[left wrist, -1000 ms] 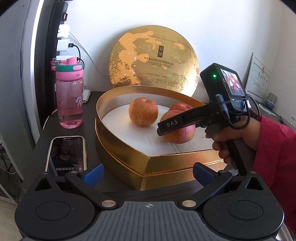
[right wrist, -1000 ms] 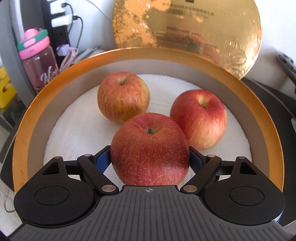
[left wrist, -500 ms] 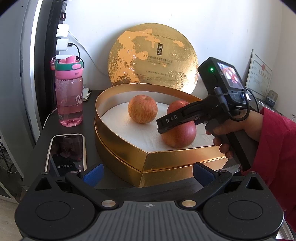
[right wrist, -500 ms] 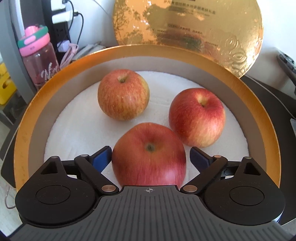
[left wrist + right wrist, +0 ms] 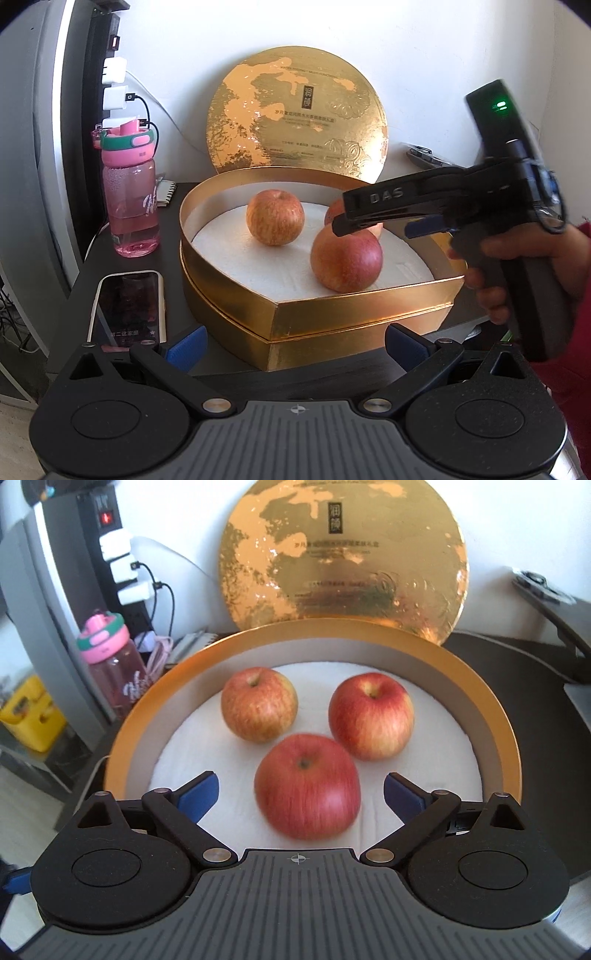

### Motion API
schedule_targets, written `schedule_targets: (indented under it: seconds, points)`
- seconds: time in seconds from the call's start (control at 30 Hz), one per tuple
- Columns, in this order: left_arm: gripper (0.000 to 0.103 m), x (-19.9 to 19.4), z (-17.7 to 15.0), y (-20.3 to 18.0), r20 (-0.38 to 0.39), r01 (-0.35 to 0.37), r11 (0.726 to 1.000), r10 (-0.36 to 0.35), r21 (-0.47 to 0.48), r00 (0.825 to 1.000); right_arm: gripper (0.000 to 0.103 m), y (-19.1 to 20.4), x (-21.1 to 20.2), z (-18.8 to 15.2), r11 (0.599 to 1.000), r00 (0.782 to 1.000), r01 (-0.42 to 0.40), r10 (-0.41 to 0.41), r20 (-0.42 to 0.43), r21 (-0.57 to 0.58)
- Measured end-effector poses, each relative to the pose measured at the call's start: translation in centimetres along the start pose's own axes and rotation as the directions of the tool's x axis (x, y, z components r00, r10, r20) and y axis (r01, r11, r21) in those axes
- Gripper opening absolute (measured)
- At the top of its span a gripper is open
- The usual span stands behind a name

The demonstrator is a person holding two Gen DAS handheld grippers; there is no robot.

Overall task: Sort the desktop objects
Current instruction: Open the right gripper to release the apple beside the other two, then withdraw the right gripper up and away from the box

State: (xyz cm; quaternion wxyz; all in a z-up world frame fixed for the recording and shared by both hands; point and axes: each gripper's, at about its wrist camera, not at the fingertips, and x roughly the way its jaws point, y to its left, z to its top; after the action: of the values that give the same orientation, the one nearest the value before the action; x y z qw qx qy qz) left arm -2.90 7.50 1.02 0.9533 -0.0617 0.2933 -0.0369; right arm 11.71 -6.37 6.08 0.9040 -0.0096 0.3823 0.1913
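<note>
Left wrist view, left to right: pink water bottle [image 5: 131, 199] upright near the desk's [image 5: 122, 258] left edge, a phone [image 5: 129, 306] lying flat in front of it at the near-left corner. Centre: gold heart-shaped box [image 5: 332, 317], its round gold lid [image 5: 297, 118] propped against the wall behind. Three apples on the white liner: pale apple [image 5: 275, 217] at back left, nearest apple [image 5: 346, 258] toward the front, third apple [image 5: 371, 225] half hidden behind it. Left gripper [image 5: 295, 341] spread wide, empty, before the box's near point. Right: a hand [image 5: 517, 266] holds the right gripper [image 5: 300, 794], jaws released either side of the nearest apple, no contact.
</note>
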Motion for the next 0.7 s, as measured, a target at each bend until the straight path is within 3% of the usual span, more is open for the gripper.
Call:
schedule_targets:
  seconds: [0.2, 0.7]
  points:
    - [0.103, 0.0, 0.1, -1.0, -0.010, -0.011, 1.000, 0.011, 0.028, 1.000, 0.100, -0.3, -2.6, -1.6, 1.000, 0.999, -0.020, 0.019, 0.041, 0.009]
    - [0.103, 0.1, 0.4, -4.0, -0.034, -0.065, 0.995, 0.068, 0.082, 0.997, 0.101, -2.4, -5.1, -4.3, 0.997, 0.996, -0.074, 0.073, 0.041, 0.022]
